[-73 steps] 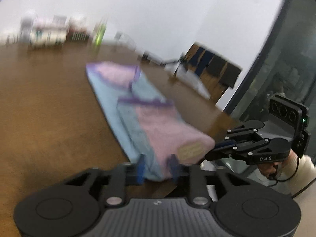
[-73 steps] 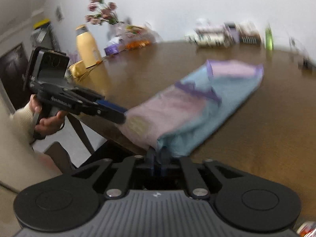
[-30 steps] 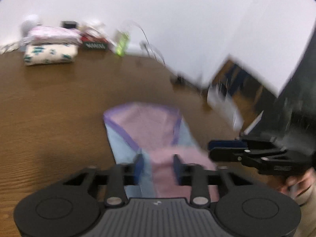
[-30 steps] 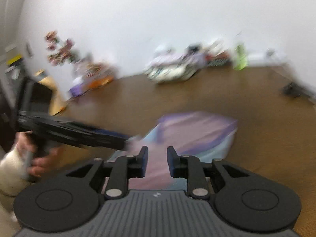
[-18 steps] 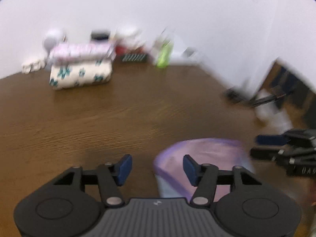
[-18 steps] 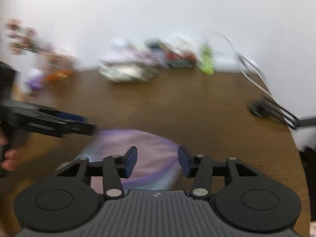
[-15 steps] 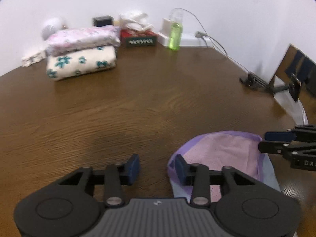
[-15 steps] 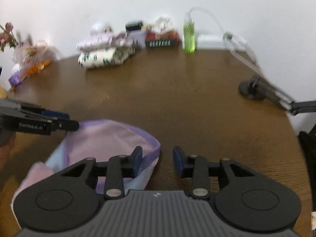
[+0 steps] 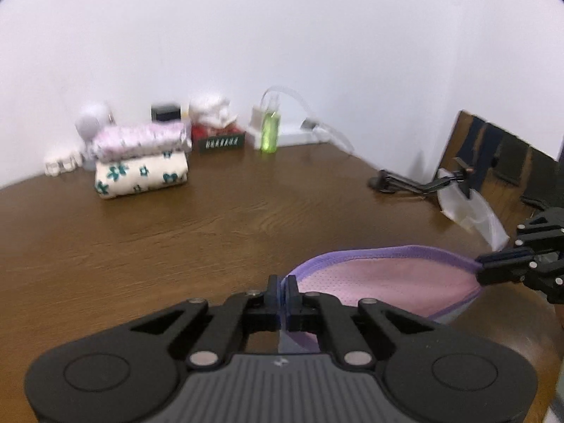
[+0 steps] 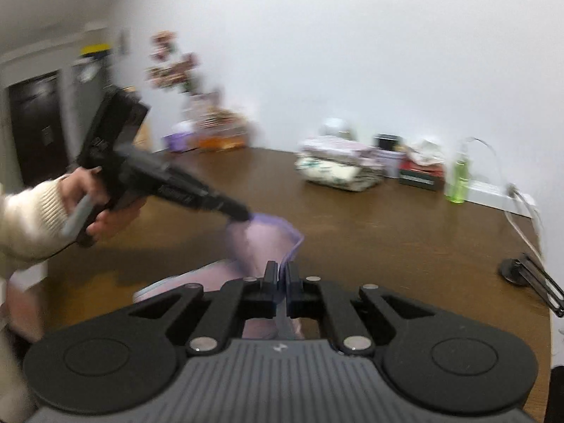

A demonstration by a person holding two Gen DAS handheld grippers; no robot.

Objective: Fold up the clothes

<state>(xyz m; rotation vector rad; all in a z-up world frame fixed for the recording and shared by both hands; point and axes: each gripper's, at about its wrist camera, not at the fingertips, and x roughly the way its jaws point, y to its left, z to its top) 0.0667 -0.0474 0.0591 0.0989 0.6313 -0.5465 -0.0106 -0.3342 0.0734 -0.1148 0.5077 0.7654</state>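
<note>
A pink and light-blue garment with purple trim (image 9: pixel 384 282) is lifted at its far edge above the brown table (image 9: pixel 176 232). My left gripper (image 9: pixel 282 287) is shut on one corner of the purple trim. My right gripper (image 10: pixel 281 273) is shut on the other corner; it shows at the right of the left wrist view (image 9: pixel 481 269). In the right wrist view the garment (image 10: pixel 262 243) hangs between both grippers, and the left gripper (image 10: pixel 245 215) comes in from the left, held by a hand in a cream sleeve. The garment's near part lies folded below, mostly hidden by the gripper bodies.
A stack of folded clothes (image 9: pixel 141 162) sits at the table's far edge, with a green bottle (image 9: pixel 270 134), a red box (image 9: pixel 220 139) and a white charger with cable. A black clamp stand (image 9: pixel 405 183) sits at the right edge. Flowers (image 10: pixel 176 67) stand far left.
Both grippers have closed on the garment's far trim corners and raised that edge off the table. They were open over the edge half a second ago.
</note>
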